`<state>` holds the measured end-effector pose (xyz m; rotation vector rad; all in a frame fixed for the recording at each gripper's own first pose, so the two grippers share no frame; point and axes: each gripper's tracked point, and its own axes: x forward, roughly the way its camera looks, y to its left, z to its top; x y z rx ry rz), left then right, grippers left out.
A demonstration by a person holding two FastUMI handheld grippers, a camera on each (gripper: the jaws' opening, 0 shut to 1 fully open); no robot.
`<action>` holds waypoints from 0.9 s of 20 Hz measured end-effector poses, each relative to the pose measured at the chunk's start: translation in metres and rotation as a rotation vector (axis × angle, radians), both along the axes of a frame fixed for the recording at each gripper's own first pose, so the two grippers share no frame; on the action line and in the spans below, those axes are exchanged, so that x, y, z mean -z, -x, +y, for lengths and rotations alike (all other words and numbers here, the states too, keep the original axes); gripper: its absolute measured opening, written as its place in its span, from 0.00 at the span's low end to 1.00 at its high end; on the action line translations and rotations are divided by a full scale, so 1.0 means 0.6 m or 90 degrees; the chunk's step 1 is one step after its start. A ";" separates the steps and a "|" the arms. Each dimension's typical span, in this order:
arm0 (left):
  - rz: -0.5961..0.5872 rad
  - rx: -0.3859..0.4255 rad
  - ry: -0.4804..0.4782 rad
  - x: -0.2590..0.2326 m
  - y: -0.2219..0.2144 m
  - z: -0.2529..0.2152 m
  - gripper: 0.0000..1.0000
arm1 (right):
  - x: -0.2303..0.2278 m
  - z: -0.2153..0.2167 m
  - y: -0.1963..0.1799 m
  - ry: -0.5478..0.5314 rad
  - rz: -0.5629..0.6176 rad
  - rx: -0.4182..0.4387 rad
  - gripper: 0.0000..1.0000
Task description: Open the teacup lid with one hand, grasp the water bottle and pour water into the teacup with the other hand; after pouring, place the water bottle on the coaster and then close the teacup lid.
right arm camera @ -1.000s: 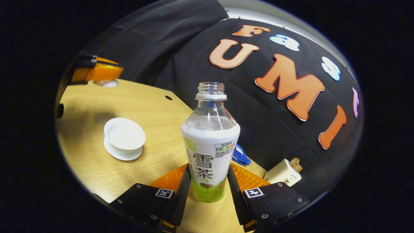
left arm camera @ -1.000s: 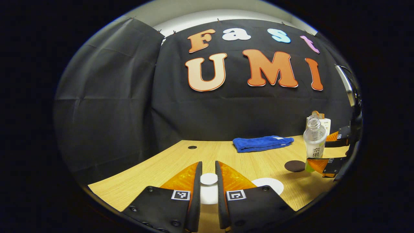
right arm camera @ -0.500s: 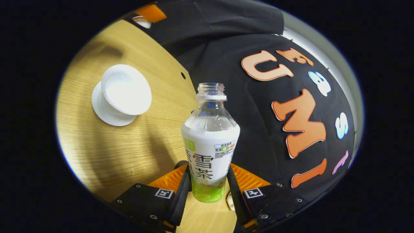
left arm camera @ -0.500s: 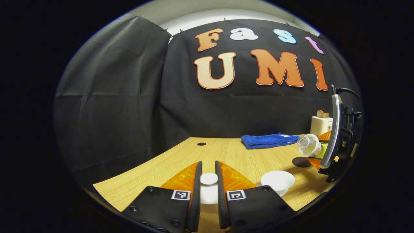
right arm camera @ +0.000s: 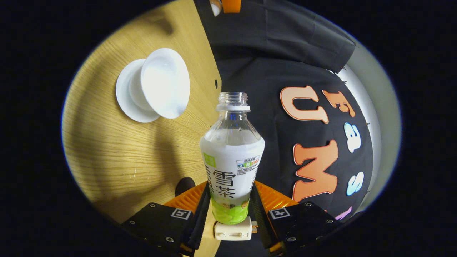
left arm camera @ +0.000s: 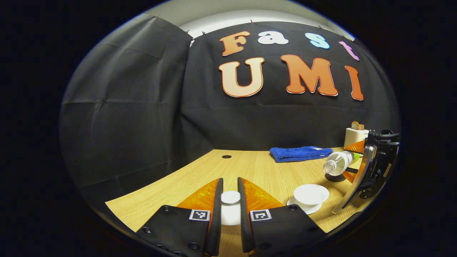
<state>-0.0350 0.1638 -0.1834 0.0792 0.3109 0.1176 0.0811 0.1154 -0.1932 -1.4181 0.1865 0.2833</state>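
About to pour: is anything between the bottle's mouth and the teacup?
Nothing. In the left gripper view the bottle is tipped, its mouth toward the open teacup, with bare table and air between them.

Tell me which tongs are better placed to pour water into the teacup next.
The right tongs. They grip the open bottle, tipped toward the uncovered teacup in the left gripper view. The left tongs are busy holding the lid off to the side.
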 end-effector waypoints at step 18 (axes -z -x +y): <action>-0.005 -0.002 -0.002 -0.015 0.028 0.017 0.27 | -0.069 -0.003 -0.037 0.164 -0.100 -0.060 0.64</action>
